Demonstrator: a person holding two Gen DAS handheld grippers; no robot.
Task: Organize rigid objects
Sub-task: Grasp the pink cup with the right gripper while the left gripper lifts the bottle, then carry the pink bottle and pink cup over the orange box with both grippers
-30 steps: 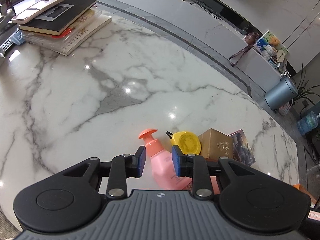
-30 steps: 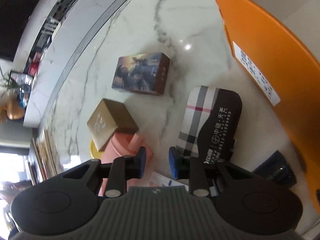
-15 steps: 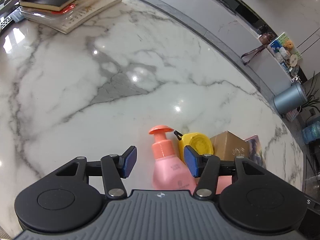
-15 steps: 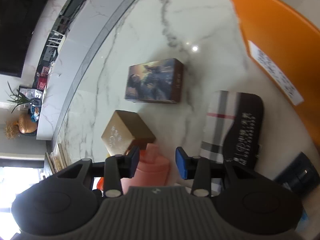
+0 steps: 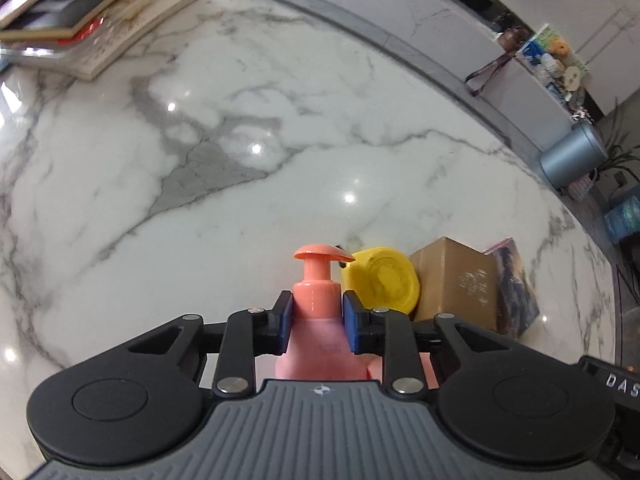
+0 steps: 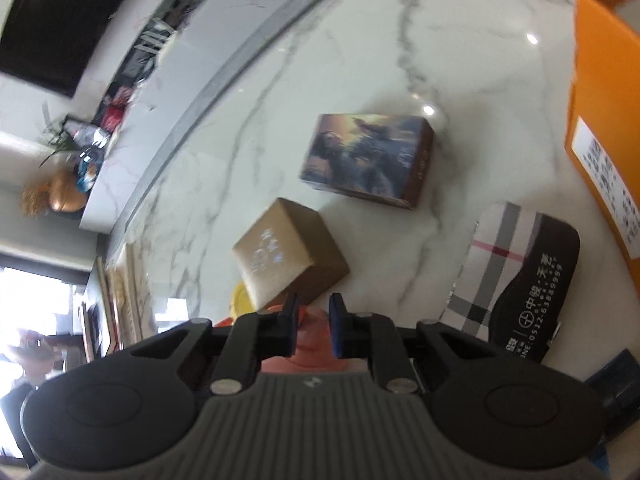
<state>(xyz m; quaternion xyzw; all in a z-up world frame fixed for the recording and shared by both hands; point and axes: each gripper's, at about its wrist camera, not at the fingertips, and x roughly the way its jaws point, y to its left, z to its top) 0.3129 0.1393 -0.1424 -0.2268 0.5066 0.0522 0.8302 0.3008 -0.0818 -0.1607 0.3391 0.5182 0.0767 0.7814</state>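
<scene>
Left wrist view has the pink pump bottle (image 5: 318,322) at the bottom centre, standing upright on the white marble tabletop (image 5: 240,152). The left gripper (image 5: 316,316) has just been closing, and its blue fingers (image 5: 285,318) now press on the bottle's neck from both sides. Just beside the bottle lies a yellow round tape measure (image 5: 384,280); past that stands a brown box (image 5: 460,284), then a picture-printed box (image 5: 514,280). Far from the bottle, a stack of books (image 5: 92,12) lies at the tabletop's far corner. Beyond the tabletop's edge are a pale low cabinet (image 5: 532,92) and a blue-grey bin (image 5: 572,156).

From the right wrist, the right gripper (image 6: 313,328) has just been closing too, its fingers narrow, nearly together above the bottle's pink body; whether they pinch it I cannot tell. A plaid case (image 6: 516,280) and an orange box (image 6: 604,120) lie further off.
</scene>
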